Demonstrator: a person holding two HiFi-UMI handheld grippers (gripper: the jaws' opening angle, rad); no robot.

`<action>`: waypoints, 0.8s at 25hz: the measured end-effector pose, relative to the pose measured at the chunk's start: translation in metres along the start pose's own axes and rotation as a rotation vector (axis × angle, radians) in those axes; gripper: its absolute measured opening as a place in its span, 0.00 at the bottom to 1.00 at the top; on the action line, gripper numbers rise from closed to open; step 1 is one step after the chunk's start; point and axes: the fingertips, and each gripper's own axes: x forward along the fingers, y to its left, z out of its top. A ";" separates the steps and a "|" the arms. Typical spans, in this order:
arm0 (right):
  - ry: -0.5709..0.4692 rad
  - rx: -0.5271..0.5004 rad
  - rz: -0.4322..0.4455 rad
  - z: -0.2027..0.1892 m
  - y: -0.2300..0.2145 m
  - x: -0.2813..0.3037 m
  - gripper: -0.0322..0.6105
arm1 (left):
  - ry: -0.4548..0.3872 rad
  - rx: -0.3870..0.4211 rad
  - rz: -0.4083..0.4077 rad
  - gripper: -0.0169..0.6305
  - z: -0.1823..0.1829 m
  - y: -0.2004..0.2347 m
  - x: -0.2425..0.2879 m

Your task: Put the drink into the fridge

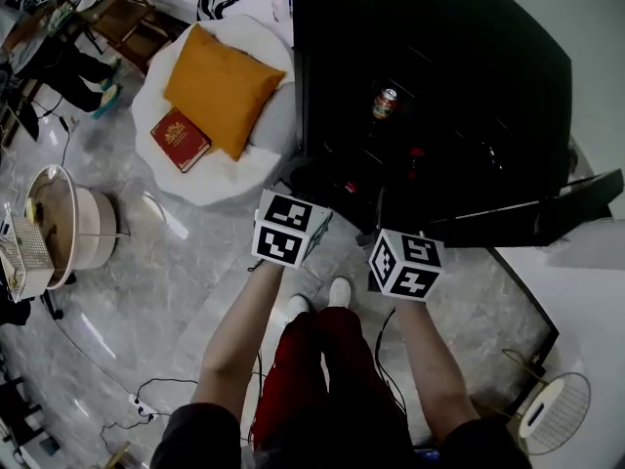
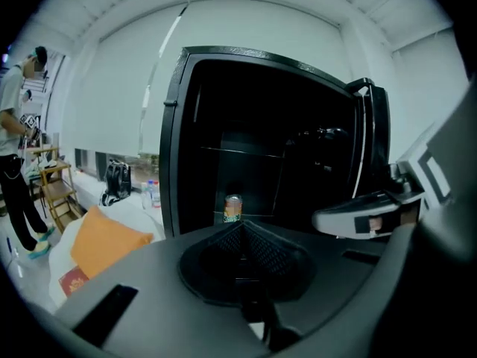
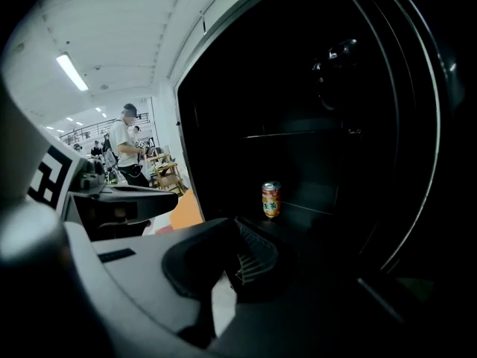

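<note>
The drink, an orange and green can [image 1: 386,103], stands upright on a shelf inside the open black fridge [image 1: 430,47]. The same can [image 2: 233,208] shows straight ahead in the left gripper view and, in the right gripper view, the can [image 3: 271,199] sits on the shelf's left part. My left gripper [image 1: 289,229] and right gripper [image 1: 405,263] hover side by side in front of the fridge, well short of the can. The left gripper [image 2: 242,228] is shut with nothing in it. The right gripper [image 3: 234,228] is also shut and empty.
The fridge door [image 1: 547,213] swings out to the right. A white seat with an orange cushion [image 1: 223,86] and a red book [image 1: 180,139] lies to the left. A round side table [image 1: 59,223] and floor cables [image 1: 146,399] are further left. A person [image 2: 19,148] stands far off.
</note>
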 end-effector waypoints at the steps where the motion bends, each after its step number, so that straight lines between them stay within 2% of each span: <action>1: -0.005 -0.005 0.004 0.002 0.001 -0.003 0.08 | 0.002 0.006 -0.001 0.04 0.001 -0.003 -0.005; 10: -0.038 -0.007 0.027 0.013 0.014 -0.036 0.08 | -0.014 -0.001 -0.005 0.04 0.015 -0.023 -0.043; 20: -0.053 -0.032 0.081 0.025 0.039 -0.074 0.08 | -0.055 -0.046 0.047 0.04 0.028 -0.025 -0.095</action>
